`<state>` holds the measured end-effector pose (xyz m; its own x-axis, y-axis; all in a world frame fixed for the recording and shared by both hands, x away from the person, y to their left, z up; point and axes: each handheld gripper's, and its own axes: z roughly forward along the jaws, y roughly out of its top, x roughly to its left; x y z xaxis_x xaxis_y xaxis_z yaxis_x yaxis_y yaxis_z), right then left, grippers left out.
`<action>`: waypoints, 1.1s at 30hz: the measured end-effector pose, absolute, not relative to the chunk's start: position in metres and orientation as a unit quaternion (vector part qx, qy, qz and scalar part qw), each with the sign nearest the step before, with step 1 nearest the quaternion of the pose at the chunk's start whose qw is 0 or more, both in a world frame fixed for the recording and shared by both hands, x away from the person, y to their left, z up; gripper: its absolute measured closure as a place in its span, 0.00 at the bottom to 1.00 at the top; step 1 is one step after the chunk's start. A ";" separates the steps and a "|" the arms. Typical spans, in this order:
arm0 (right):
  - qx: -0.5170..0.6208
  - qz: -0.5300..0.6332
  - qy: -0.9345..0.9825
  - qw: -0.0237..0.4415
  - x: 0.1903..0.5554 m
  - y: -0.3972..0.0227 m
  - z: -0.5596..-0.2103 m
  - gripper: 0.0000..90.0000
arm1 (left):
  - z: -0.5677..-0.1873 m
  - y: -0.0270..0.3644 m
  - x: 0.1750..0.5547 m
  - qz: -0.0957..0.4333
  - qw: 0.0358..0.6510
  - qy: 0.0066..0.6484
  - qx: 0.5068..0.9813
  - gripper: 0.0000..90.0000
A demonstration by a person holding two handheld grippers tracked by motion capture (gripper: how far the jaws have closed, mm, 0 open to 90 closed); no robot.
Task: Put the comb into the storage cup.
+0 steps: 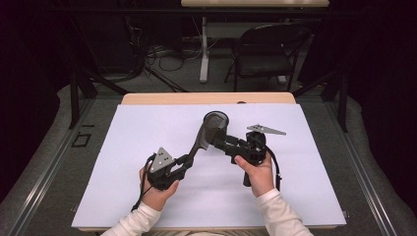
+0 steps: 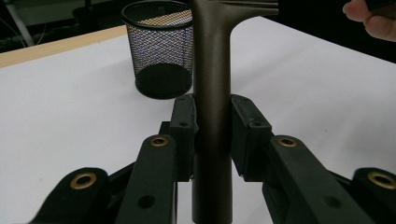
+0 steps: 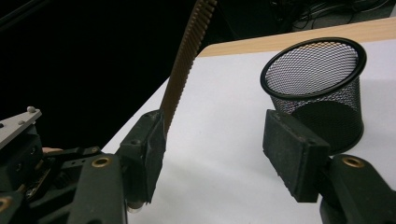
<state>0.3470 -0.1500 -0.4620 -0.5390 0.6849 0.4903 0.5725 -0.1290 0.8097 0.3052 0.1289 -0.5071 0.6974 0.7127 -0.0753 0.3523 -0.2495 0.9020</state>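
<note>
Holding steady over white table point(image 1: 147, 196) | mesh cup point(image 1: 217, 123) – light, open-topped, stands just behind comb | comb point(image 1: 199, 142) – stiff, thin, probably slick; best taken by handle | left gripper point(image 2: 212, 128) clamped on comb handle | right gripper point(image 3: 219, 154) – jaws apart, pinching nothing, comb's toothed end rising beside one pad.

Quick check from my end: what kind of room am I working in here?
Probably a lab or recording workspace, not a home. A white sheet covers the wooden table, dark curtains close in the sides, loose cables trail on the grey floor, and a black folding chair stands by another desk behind.
</note>
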 end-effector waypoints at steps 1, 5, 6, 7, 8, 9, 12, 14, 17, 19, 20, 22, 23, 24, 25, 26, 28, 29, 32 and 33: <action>0.477 0.581 0.657 0.048 0.347 -0.150 -0.462 0.43 | -0.507 0.129 0.305 0.178 0.504 0.344 0.772 0.80; 0.478 0.583 0.655 0.050 0.347 -0.150 -0.464 0.45 | -0.508 0.127 0.304 0.177 0.505 0.343 0.772 0.80; 0.478 0.583 0.655 0.051 0.347 -0.150 -0.464 0.46 | -0.508 0.126 0.304 0.177 0.504 0.342 0.773 0.80; 0.478 0.586 0.652 0.047 0.347 -0.150 -0.464 0.47 | -0.508 0.126 0.304 0.178 0.504 0.342 0.773 0.80; 0.478 0.588 0.652 0.044 0.347 -0.150 -0.465 0.47 | -0.509 0.126 0.304 0.178 0.504 0.342 0.773 0.80; 0.474 0.590 0.652 0.033 0.348 -0.151 -0.465 0.47 | -0.509 0.126 0.304 0.178 0.503 0.341 0.774 0.80; 0.474 0.594 0.649 0.029 0.348 -0.152 -0.466 0.49 | -0.509 0.125 0.303 0.179 0.501 0.341 0.775 0.80; 0.474 0.597 0.646 0.026 0.348 -0.153 -0.466 0.50 | -0.510 0.124 0.303 0.179 0.500 0.339 0.776 0.80; 0.470 0.605 0.643 0.008 0.350 -0.155 -0.467 0.51 | -0.510 0.123 0.303 0.181 0.498 0.334 0.780 0.80; 0.471 0.608 0.640 0.005 0.350 -0.156 -0.467 0.52 | -0.511 0.123 0.302 0.182 0.498 0.334 0.779 0.80; 0.470 0.607 0.640 0.003 0.350 -0.158 -0.466 0.52 | -0.511 0.123 0.302 0.183 0.497 0.334 0.780 0.80; 0.470 0.611 0.637 -0.005 0.351 -0.160 -0.467 0.54 | -0.511 0.122 0.302 0.183 0.497 0.333 0.780 0.80; 0.469 0.612 0.636 -0.010 0.352 -0.161 -0.467 0.54 | -0.511 0.122 0.302 0.183 0.497 0.332 0.781 0.80; 0.469 0.612 0.636 -0.013 0.352 -0.162 -0.467 0.55 | -0.511 0.122 0.302 0.183 0.496 0.332 0.781 0.80; 0.469 0.613 0.636 -0.013 0.353 -0.163 -0.467 0.55 | -0.511 0.122 0.302 0.183 0.496 0.331 0.781 0.80; 0.469 0.613 0.636 -0.012 0.353 -0.163 -0.466 0.55 | -0.511 0.122 0.302 0.183 0.496 0.331 0.781 0.80; 0.468 0.613 0.637 -0.015 0.353 -0.165 -0.466 0.56 | -0.511 0.122 0.302 0.183 0.496 0.331 0.782 0.80; 0.467 0.612 0.639 -0.014 0.353 -0.165 -0.466 0.56 | -0.511 0.121 0.302 0.182 0.496 0.330 0.782 0.80; 0.463 0.616 0.637 -0.012 0.354 -0.166 -0.466 0.56 | -0.511 0.121 0.301 0.183 0.495 0.330 0.783 0.80; 0.463 0.616 0.637 -0.012 0.354 -0.166 -0.466 0.56 | -0.512 0.121 0.301 0.183 0.495 0.329 0.783 0.80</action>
<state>0.3535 -0.1665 -0.4661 -0.5704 0.5751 0.5864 0.6053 -0.1883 0.7734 0.3011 0.1208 -0.5115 0.7164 0.6966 -0.0400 0.3353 -0.2935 0.8952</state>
